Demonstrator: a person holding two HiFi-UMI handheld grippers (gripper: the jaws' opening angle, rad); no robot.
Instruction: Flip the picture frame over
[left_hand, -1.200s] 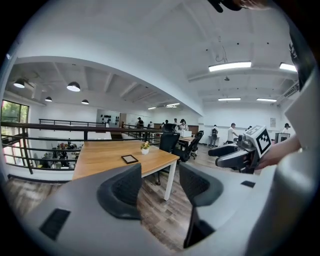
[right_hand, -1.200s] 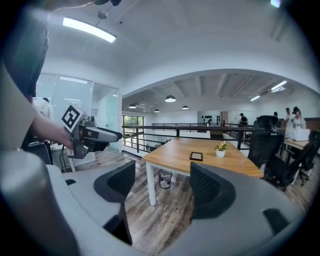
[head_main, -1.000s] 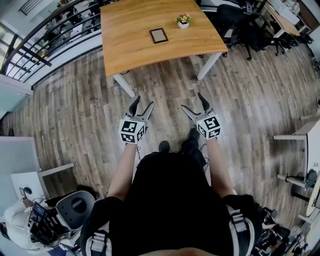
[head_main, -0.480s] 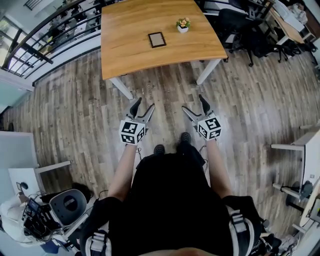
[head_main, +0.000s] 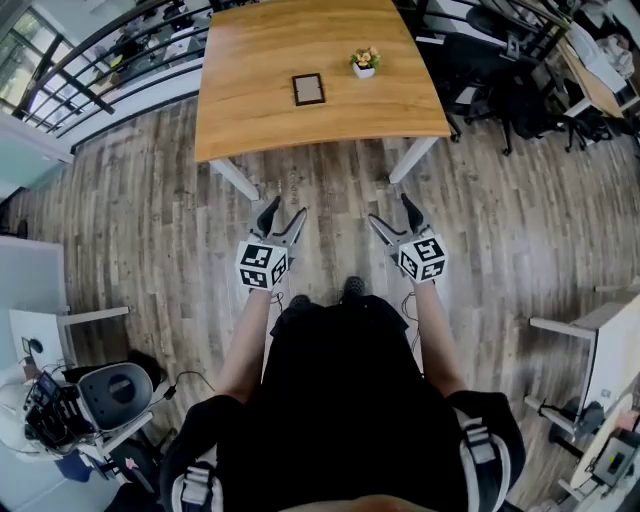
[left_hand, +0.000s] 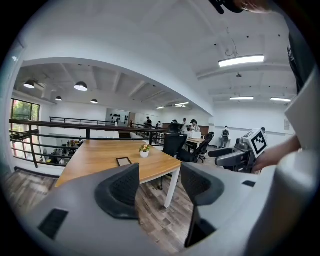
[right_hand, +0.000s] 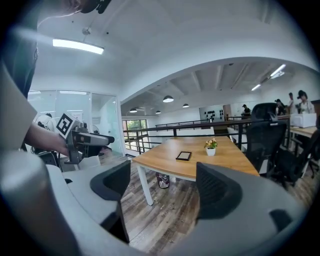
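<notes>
Approach: left hand-held gripper and right hand-held gripper, both open and empty, draw nearer the counter; picture frame lies untouched, flip pending.

Open-plan office: wooden desk, swivel chairs.

No legible text; only coded square markers on left tool, right tool

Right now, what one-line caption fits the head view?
Person facing a wooden table, left gripper and right gripper open and empty above the floor, picture frame lying untouched near a potted plant.
</notes>
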